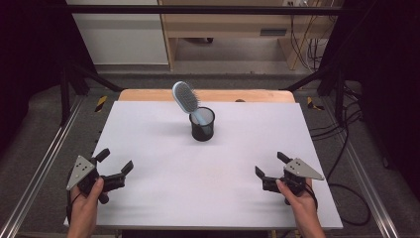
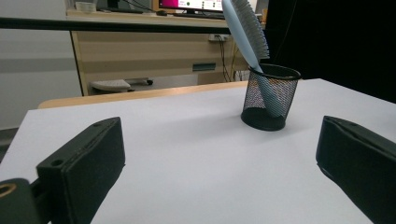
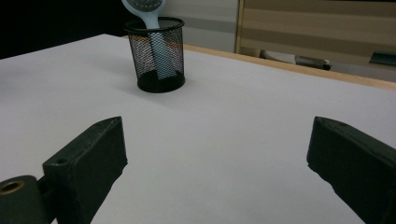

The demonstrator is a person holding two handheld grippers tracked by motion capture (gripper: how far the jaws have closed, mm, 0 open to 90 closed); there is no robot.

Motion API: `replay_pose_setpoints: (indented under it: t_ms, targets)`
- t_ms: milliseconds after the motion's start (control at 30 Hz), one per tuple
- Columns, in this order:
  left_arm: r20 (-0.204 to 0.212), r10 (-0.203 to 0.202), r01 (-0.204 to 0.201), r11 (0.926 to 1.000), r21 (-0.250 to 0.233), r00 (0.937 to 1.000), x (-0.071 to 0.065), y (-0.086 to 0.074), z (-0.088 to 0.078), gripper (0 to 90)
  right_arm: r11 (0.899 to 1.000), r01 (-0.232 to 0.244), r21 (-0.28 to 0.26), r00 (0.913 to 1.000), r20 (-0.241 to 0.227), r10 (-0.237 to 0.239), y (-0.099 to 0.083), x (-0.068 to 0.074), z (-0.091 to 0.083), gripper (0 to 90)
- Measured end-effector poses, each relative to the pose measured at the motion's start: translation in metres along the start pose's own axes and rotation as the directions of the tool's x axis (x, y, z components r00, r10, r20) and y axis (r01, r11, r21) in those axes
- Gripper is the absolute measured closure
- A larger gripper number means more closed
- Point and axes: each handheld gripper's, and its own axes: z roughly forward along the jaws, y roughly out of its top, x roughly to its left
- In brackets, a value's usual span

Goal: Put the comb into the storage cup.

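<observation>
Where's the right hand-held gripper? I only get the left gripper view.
Observer: In the high view, the right hand-held gripper sits at the near right of the table, well apart from the mesh cup.
Operator: Open or shut?
Observer: Open. Its jaws stand wide apart with nothing between them.
Operator: The brush top is cropped for me.
Observer: The hairbrush head is all above the rim and leans toward the table's far left.

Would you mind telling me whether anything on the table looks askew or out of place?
Only the light-blue hairbrush: it stands handle-down in the black mesh cup, leaning over the rim rather than upright. The cup itself stands upright; nothing looks spilled or damaged.
</observation>
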Motion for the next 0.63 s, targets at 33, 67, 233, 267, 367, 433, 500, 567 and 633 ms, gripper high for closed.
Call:
replay_pose_setpoints:
  t_ms: [33, 67, 233, 267, 367, 433, 500, 567, 633]
  targets:
    - [-0.003, 0.005, -0.005, 1.0000, 0.002, 1.0000, -0.001, 0.000, 0.000, 1.2, 1.000, 0.005, -0.002, 1.0000, -0.003, -0.005, 0.000, 0.000, 0.000, 5.1]
    - [0.008, 0.005, -0.005, 1.0000, 0.005, 1.0000, -0.002, -0.001, 0.001, 1.2, 1.000, 0.007, -0.004, 1.0000, -0.004, -0.007, 0.000, 0.001, 0.001, 5.0]
    - [0.028, 0.024, -0.024, 0.9996, 0.013, 0.9993, -0.010, -0.003, 0.004, 1.2, 0.999, 0.036, -0.013, 0.9992, -0.018, -0.036, -0.001, 0.003, 0.004, 4.5]
    - [0.033, 0.031, -0.031, 0.9994, 0.017, 0.9990, -0.012, -0.002, 0.004, 1.2, 0.999, 0.037, -0.014, 0.9990, -0.023, -0.037, -0.001, 0.004, 0.005, 4.4]
    - [0.042, 0.035, -0.036, 0.9993, 0.013, 0.9985, -0.018, -0.003, 0.004, 1.2, 0.999, 0.043, -0.015, 0.9985, -0.033, -0.043, -0.001, 0.006, 0.007, 4.3]
    - [0.046, 0.040, -0.040, 0.9990, 0.018, 0.9982, -0.021, -0.003, 0.004, 1.2, 0.999, 0.048, -0.016, 0.9978, -0.045, -0.048, 0.000, 0.008, 0.009, 4.2]
    - [0.045, 0.044, -0.045, 0.9988, 0.022, 0.9980, -0.022, -0.004, 0.004, 1.2, 0.999, 0.049, -0.015, 0.9975, -0.050, -0.050, 0.000, 0.010, 0.010, 4.2]
    - [0.040, 0.045, -0.046, 0.9988, 0.017, 0.9982, -0.022, -0.003, 0.003, 1.2, 0.998, 0.054, -0.013, 0.9970, -0.056, -0.054, 0.001, 0.012, 0.011, 4.1]
    - [0.027, 0.037, -0.038, 0.9993, 0.008, 0.9989, -0.019, -0.003, 0.002, 1.2, 0.999, 0.051, -0.005, 0.9977, -0.045, -0.052, 0.001, 0.012, 0.012, 4.0]
